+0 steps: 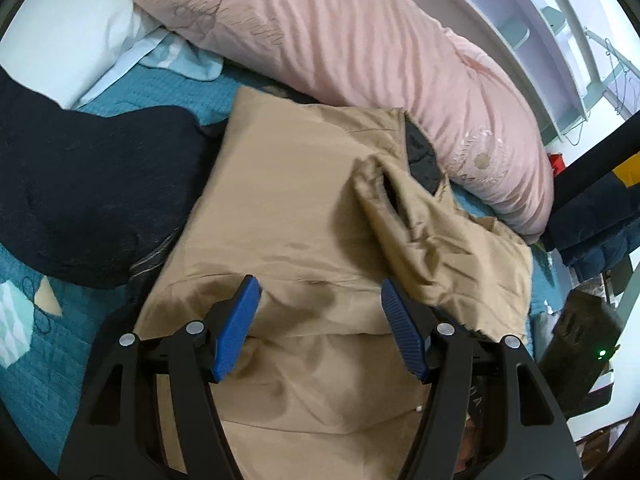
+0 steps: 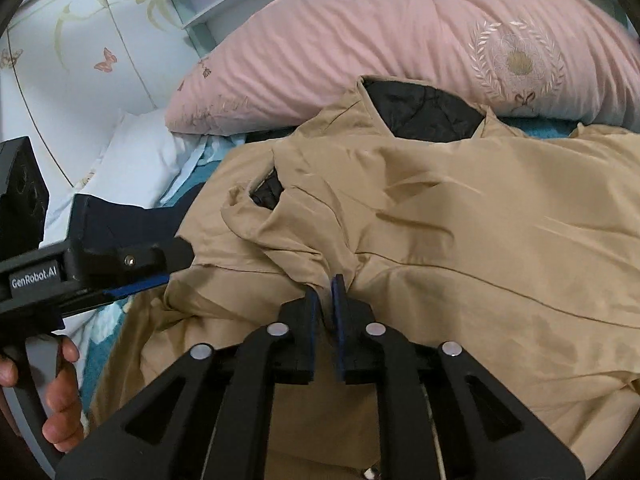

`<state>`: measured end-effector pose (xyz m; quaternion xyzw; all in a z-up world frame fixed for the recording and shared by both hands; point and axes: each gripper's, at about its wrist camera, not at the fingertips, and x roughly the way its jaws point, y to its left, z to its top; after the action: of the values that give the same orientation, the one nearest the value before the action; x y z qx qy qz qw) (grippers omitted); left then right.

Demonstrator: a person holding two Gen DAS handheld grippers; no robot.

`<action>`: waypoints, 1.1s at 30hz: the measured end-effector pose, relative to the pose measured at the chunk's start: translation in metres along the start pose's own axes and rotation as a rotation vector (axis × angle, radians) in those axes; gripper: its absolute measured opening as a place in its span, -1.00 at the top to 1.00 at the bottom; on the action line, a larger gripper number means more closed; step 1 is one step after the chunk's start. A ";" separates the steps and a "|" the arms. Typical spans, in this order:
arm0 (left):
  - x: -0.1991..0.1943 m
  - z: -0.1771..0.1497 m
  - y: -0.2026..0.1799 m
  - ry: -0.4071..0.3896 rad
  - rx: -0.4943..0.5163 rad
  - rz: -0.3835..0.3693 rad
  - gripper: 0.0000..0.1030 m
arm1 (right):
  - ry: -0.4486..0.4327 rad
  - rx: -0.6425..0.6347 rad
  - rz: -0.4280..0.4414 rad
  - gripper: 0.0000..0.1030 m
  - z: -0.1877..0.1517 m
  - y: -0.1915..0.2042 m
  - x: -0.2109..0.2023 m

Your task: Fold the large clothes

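Pinching a fold of the tan jacket (image 2: 460,220) on the bed, the right gripper (image 2: 325,292) is nearer the sleeve (image 1: 404,216); the left gripper (image 1: 318,300) is held spread above the jacket's body.

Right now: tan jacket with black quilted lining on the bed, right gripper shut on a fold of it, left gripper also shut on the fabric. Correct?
Not quite. The left gripper is open: the left wrist view shows its blue fingers spread wide above the tan jacket with black quilted lining, holding nothing. The right gripper is shut on a fold, as you say.
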<state>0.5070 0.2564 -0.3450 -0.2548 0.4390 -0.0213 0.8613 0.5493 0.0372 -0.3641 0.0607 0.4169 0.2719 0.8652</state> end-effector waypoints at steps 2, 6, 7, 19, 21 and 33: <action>-0.004 0.003 -0.008 -0.024 0.010 -0.014 -0.25 | 0.007 0.025 0.034 0.75 0.001 -0.005 -0.010; -0.009 0.014 -0.038 -0.049 0.038 -0.086 -0.30 | -0.022 0.034 0.083 0.26 0.001 -0.010 -0.040; -0.007 0.016 -0.048 -0.048 0.054 -0.098 -0.31 | -0.043 0.039 0.081 0.12 0.000 -0.014 -0.053; 0.060 0.014 -0.114 0.100 0.175 -0.128 -0.32 | -0.116 0.306 -0.100 0.57 0.029 -0.160 -0.106; 0.090 0.010 -0.097 0.181 0.135 -0.043 -0.27 | -0.095 0.345 -0.080 0.57 0.036 -0.177 -0.103; 0.098 -0.003 -0.071 0.157 0.101 0.019 0.21 | -0.035 0.322 -0.015 0.54 0.070 -0.181 -0.078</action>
<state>0.5785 0.1679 -0.3873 -0.2044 0.5058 -0.0550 0.8363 0.6388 -0.1482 -0.3254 0.2001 0.4405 0.1940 0.8534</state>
